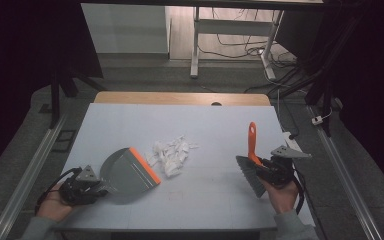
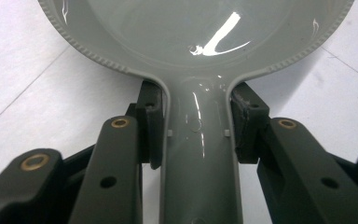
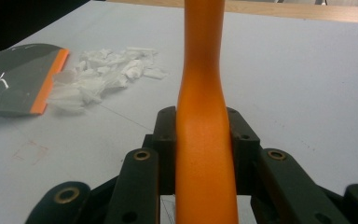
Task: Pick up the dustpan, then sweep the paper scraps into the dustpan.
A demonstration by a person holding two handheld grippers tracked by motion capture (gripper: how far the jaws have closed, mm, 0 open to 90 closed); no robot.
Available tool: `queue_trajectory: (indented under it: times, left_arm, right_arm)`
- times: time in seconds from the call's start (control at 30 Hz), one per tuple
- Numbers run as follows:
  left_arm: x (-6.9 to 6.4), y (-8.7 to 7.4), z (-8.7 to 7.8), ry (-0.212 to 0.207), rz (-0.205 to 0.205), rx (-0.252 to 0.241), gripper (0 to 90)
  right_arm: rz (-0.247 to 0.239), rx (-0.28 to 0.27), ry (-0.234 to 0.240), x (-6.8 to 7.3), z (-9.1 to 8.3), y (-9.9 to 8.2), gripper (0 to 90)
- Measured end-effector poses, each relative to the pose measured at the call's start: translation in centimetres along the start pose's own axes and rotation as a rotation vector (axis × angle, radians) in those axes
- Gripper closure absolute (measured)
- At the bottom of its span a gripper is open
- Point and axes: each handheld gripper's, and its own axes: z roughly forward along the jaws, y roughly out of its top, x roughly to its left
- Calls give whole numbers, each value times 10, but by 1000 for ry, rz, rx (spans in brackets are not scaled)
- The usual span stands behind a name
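Left hand (image 1: 55,204): enters from the near left edge, palm up under its tool, forearm angled inward.
Left tongs (image 1: 101,187): clenched on the neck of the grey dustpan (image 1: 125,171); both pads press the handle's sides in the left gripper view.
Dustpan: flat on the table (image 1: 220,125), orange lip facing right and far, just beside the paper scraps (image 1: 171,154).
Right hand (image 1: 281,195): enters from the near right, gripping its tool from below.
Right tongs (image 1: 260,167): clamped on the orange handle of the brush (image 1: 250,165); handle points far, bristles toward the near left.
Paper scraps: white heap at table centre, well apart from the brush.
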Motion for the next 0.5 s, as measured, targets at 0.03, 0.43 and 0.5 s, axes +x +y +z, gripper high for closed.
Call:
queue_trajectory:
  times: [0.03, 0.43, 0.5]
  left_arm:
    - [-1, 1, 0, -2, -1, -1, 622]
    - [-1, 0, 0, -9, 14, -7, 622]
    - [0, 0, -1, -12, 12, -13, 622]
  right_arm:
    - [0, 0, 2, 0, 0, 0, 699]
    - [-9, -24, 20, 8, 21, 25, 699]
    - [-15, -22, 21, 10, 26, 30, 699]
